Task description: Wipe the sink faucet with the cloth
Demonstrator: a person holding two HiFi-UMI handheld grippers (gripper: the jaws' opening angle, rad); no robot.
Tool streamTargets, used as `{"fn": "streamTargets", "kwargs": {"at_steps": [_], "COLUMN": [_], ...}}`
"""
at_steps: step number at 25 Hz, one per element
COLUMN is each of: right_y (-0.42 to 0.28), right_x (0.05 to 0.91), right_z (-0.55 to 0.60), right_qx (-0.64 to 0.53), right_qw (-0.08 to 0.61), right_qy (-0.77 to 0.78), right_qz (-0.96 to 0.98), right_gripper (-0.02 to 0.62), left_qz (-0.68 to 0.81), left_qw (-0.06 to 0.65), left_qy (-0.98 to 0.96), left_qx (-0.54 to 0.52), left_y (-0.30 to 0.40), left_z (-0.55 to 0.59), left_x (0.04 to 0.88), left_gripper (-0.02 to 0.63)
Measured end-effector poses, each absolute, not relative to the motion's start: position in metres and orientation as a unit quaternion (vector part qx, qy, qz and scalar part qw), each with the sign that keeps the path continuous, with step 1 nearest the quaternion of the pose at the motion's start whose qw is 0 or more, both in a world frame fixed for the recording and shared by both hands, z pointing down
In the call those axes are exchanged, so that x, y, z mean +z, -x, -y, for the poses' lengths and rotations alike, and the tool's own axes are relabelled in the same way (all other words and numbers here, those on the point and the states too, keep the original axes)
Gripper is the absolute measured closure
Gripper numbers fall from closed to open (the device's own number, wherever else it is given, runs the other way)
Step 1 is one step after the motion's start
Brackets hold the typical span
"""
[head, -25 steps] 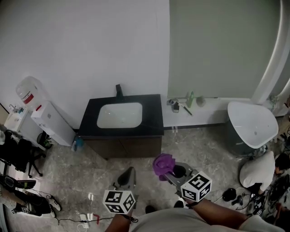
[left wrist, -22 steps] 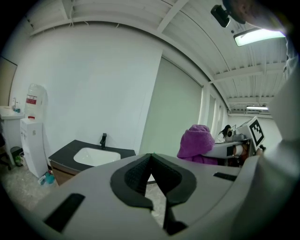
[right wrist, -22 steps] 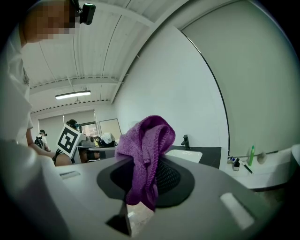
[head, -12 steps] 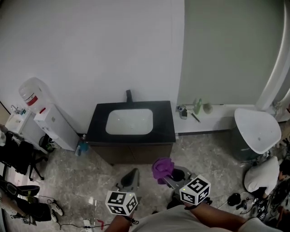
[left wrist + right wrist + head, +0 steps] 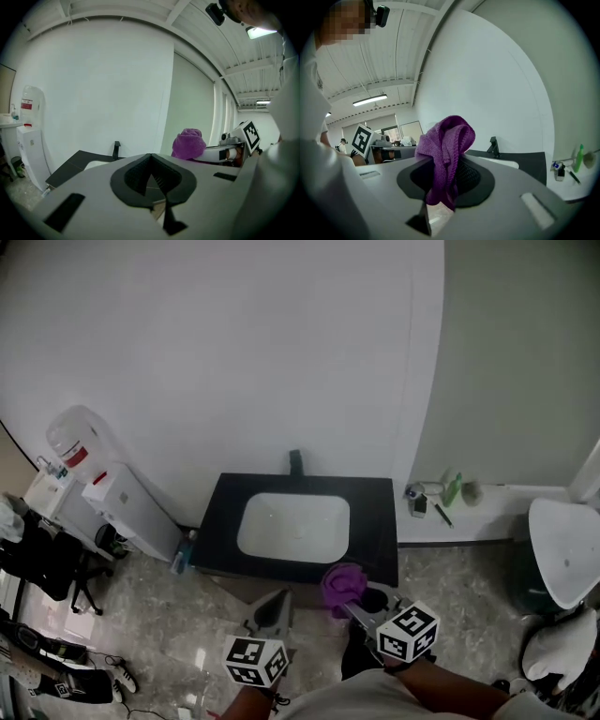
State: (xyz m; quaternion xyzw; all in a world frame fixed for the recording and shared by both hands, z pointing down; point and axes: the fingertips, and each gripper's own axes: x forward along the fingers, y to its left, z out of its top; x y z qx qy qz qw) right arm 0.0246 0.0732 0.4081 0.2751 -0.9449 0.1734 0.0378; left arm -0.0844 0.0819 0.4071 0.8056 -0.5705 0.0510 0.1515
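You hold the cloth [image 5: 343,583], a purple bunched wad, pinched between your right gripper's [image 5: 352,600] jaws, near the counter's [image 5: 375,521] front right corner. The black faucet [image 5: 296,462] stands upright at the middle of the counter's back edge, behind the white basin [image 5: 293,527].

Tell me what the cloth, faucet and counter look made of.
Cloth: soft looped textile, likely microfibre or terry; its purple surface looks fuzzy and folds limply. Faucet: probably metal with a matte black finish; no glints show. Counter: dark, smooth slab, stone or laminate; cannot tell which.
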Motion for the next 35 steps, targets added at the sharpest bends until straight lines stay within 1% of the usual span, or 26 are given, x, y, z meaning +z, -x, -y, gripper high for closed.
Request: {"fn": "streamTargets", "kwargs": {"at_steps": [4,9,14,18,20,23,28,32,35], "right_y": [-0.018,0.004,0.031,0.048,0.060,0.089,0.126,0.147,0.149], "right_x": [0.410,0.422,0.441,0.459,0.472,0.501,0.573,0.633,0.679], "right_z": [0.037,0.156,0.222,0.276,0.319,0.387,0.474,0.497,0.505], "right_qx": [0.171,0.174,0.183,0.187,0.166,0.127,0.138,0.133,0.142], "right_qw": [0.055,0.088,0.111,0.128,0.146,0.183,0.233,0.264,0.287], "right_qy": [-0.256,-0.231,-0.228,-0.255,-0.270,-0.277,-0.288,-0.271,-0.274], "right_qz": [0.950,0.953,0.950,0.940,0.937,0.935,0.919,0.916,0.907], "right_gripper": [0.508,0.508,0.508,0.508,0.508,0.508,0.508,0.511,0.514], "left_qz": [0.603,0.617,0.615,0.597,0.587,0.575,0.568,0.573,0.579], "left_qw": [0.161,0.190,0.209,0.218,0.221,0.226,0.244,0.253,0.260], "left_qy": [-0.780,-0.762,-0.759,-0.771,-0.777,-0.784,-0.783,-0.775,-0.767], "left_qx": [0.050,0.041,0.045,0.050,0.053,0.064,0.076,0.084,0.096], "left_y": [0.095,0.110,0.129,0.146,0.155,0.167,0.180,0.205,0.221], "left_z": [0.014,0.113,0.175,0.216,0.240,0.271,0.302,0.313,0.312], "left_x": [0.410,0.419,0.434,0.435,0.435,0.445,0.468,0.485,0.505], "left_gripper": [0.600,0.600,0.600,0.600,0.600,0.600,0.600,0.600,0.600]}}
